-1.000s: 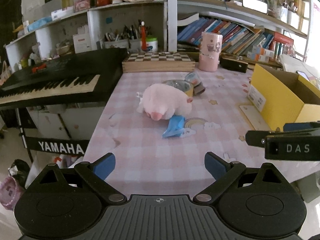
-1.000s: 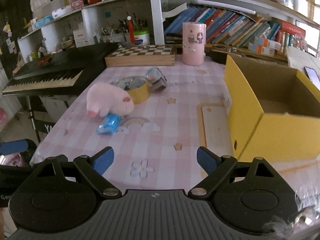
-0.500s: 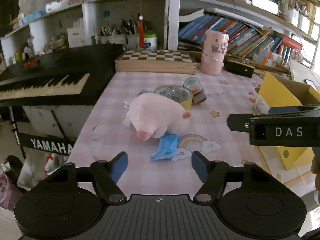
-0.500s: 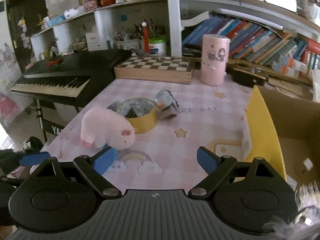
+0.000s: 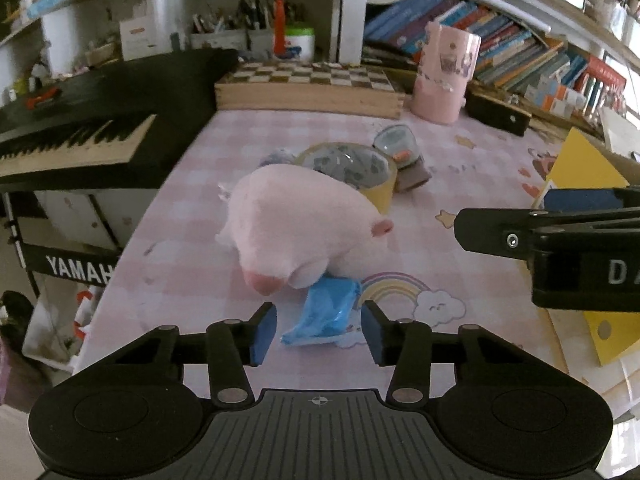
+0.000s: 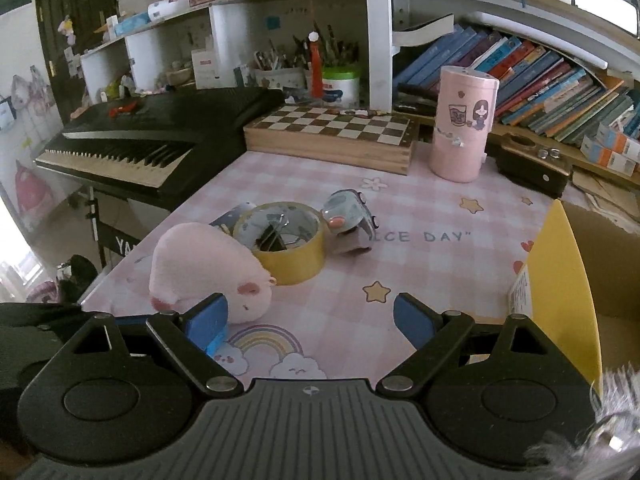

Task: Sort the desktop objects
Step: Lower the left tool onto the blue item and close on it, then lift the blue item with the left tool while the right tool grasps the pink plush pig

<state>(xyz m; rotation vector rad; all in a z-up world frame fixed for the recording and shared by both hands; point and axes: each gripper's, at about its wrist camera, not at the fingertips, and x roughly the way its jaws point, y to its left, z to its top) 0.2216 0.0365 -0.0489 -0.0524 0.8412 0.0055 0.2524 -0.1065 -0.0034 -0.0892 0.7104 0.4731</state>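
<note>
A: Why is the left gripper (image 5: 318,332) so low over the blue packet (image 5: 326,314)?

B: It looks lined up for a pick; the packet lies on the pink checked tablecloth (image 5: 192,276), its far end tucked under the pink plush toy (image 5: 298,224), and the blue pads sit either side of its near end; the jaws have just been closing, yet they are still apart from the packet, so nothing is gripped.

A: And the right gripper (image 6: 310,320)?

B: Its jaws stand wide and hold nothing; its left pad is just beside the plush, with bare cloth between the fingers; I judge it is waiting its turn, or heading for the plush.

A: Where would things go?

B: Probably into the yellow cardboard box (image 6: 560,280), open at the right of the table; the tape roll (image 6: 290,246) with black clips inside it and the small snow globe (image 6: 348,216) lie just behind the plush, not yet sorted.

A: Any risk?

B: The plush rests on the packet; pulling may drag it along.
</note>
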